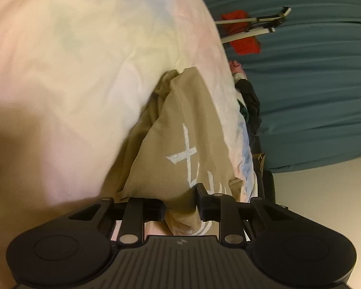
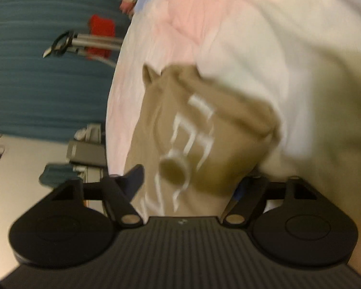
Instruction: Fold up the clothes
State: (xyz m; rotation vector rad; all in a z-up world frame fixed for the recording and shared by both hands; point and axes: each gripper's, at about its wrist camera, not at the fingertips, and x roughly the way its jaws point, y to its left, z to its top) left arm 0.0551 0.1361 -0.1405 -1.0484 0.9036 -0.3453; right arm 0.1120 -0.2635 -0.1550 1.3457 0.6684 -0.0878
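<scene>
The left gripper (image 1: 180, 204) pinches a fold of the tan garment (image 1: 180, 130) – white lettering runs up to its fingers. The right gripper (image 2: 190, 180) stands spread around the same cloth; whether its pads press, I cannot tell. The garment lies on a pale pastel sheet (image 1: 72, 60) – beyond hangs a teal curtain (image 1: 312, 72).

We are seeing the printed garment (image 1: 180, 130) lying on the bedsheet (image 1: 72, 72), its near end running between the left gripper (image 1: 180, 204) fingers. Beyond the bed's edge, a curtain (image 1: 312, 84) is hanging behind a metal stand (image 1: 252, 21).
</scene>
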